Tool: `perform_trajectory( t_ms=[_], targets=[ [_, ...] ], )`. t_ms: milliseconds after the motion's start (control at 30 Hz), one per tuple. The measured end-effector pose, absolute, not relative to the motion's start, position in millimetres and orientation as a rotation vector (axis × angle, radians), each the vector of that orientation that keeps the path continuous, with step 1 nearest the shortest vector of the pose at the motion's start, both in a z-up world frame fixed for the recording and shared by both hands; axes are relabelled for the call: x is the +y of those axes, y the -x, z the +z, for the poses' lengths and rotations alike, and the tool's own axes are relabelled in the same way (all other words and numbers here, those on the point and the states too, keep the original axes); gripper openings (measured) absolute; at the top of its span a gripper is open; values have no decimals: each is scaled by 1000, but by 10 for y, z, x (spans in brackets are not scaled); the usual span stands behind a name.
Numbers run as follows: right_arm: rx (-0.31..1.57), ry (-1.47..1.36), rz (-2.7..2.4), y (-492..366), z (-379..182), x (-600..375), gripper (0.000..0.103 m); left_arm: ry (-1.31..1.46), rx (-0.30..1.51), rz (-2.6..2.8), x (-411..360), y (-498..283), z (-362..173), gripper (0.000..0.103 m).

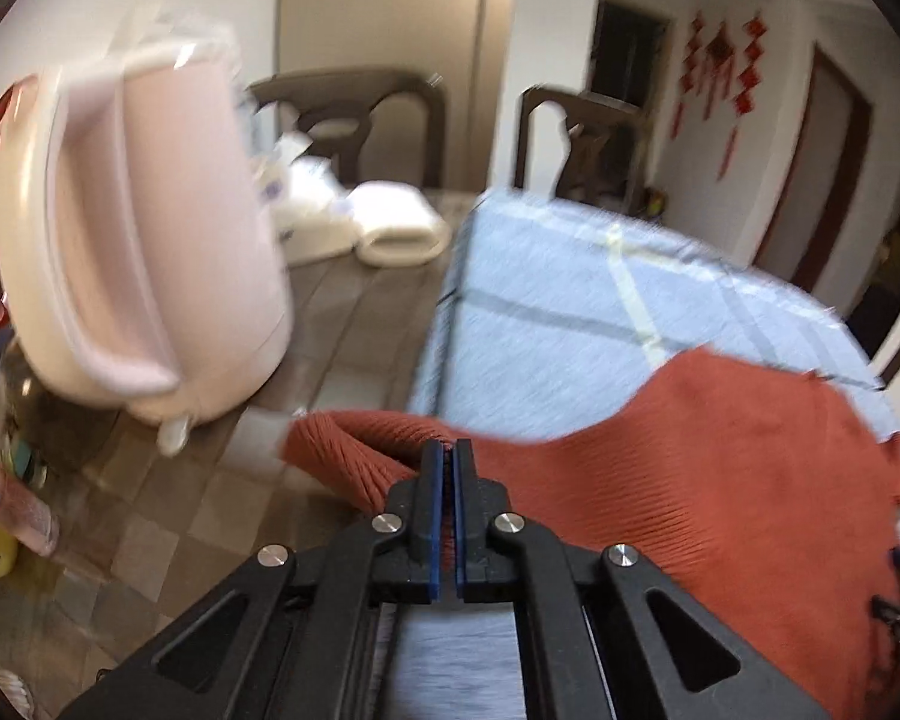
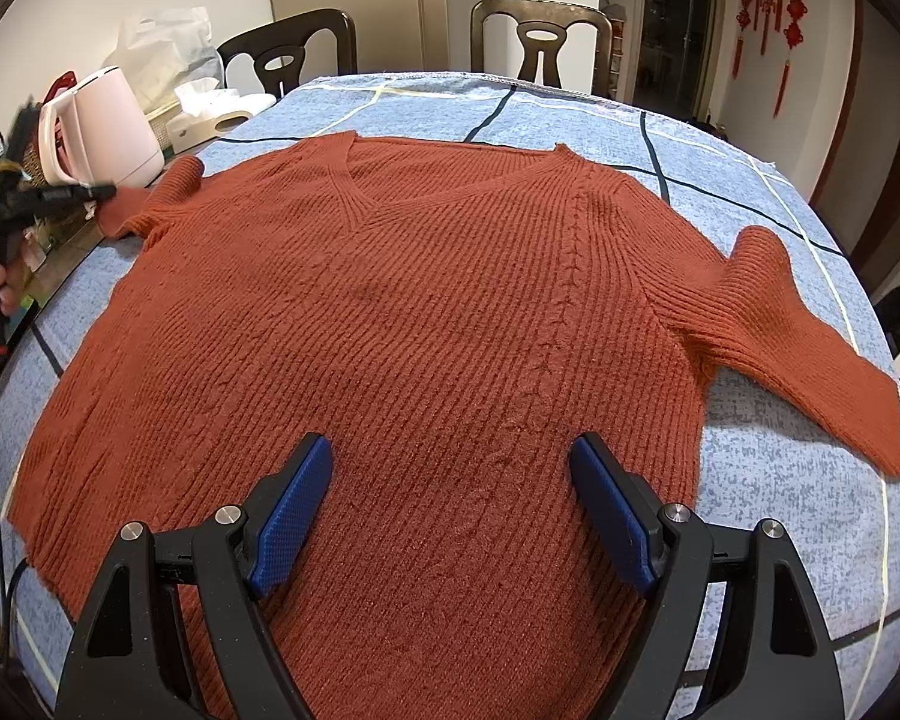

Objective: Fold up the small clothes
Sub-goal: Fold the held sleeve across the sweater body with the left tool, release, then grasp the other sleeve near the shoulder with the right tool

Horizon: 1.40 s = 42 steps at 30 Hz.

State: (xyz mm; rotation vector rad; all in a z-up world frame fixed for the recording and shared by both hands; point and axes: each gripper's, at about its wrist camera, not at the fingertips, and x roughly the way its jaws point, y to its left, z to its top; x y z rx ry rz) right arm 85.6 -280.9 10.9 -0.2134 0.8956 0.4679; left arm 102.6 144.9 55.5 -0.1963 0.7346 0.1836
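A rust-orange ribbed sweater [image 2: 402,324] lies flat, front up, on a blue checked cloth [image 2: 768,468], its right sleeve [image 2: 810,336] spread out to the side. My right gripper [image 2: 450,468] is open and empty, hovering over the lower middle of the sweater. My left gripper [image 1: 448,450] is shut on the sweater's left sleeve [image 1: 354,450], holding it at the cloth's left edge. In the right wrist view the left gripper [image 2: 99,192] shows at the far left, at the left sleeve cuff [image 2: 174,192].
A pink kettle [image 1: 144,240] stands close by on the left, on the bare table [image 1: 342,324]. White containers [image 1: 390,222] and a tissue box [image 2: 210,114] sit behind it. Bottles [image 1: 6,516] stand at the left edge. Dark chairs [image 2: 540,42] stand at the far side.
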Motion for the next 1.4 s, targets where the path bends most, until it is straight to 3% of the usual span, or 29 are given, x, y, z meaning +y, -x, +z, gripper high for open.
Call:
perform_trajectory(
  t_ms=[200, 500, 567, 667, 900, 1100, 1200, 1367, 1400],
  targets=[
    [895, 214, 468, -855, 110, -2810, 82, 183, 638, -28, 788, -1147, 1063, 4],
    [897, 207, 471, -852, 110, -2810, 82, 281, 709, -431, -323, -1510, 1066, 5],
    [897, 205, 472, -854, 108, -2807, 82, 286, 681, -467, -365, -1446, 1143, 8],
    [896, 203, 473, -850, 106, -2810, 82, 274, 644, -422, -216, -1339, 1203, 19],
    [908, 171, 487, -860, 200, -2843, 82, 217, 742, -185, 277, -1305, 856, 20],
    [897, -35, 608, -1036, 504, -2744, 81, 194, 845, -152, 329, -1384, 457, 20],
    [966, -140, 630, -1290, 465, -2641, 66, 181, 860, -164, 259, -1390, 364, 20],
    [1108, -214, 622, -1652, 218, -2441, 27, 171, 874, -182, 227, -1402, 287, 20],
    [1141, -228, 624, -1697, 153, -2407, 10, 169, 880, -184, 221, -1402, 270, 20]
  ],
)
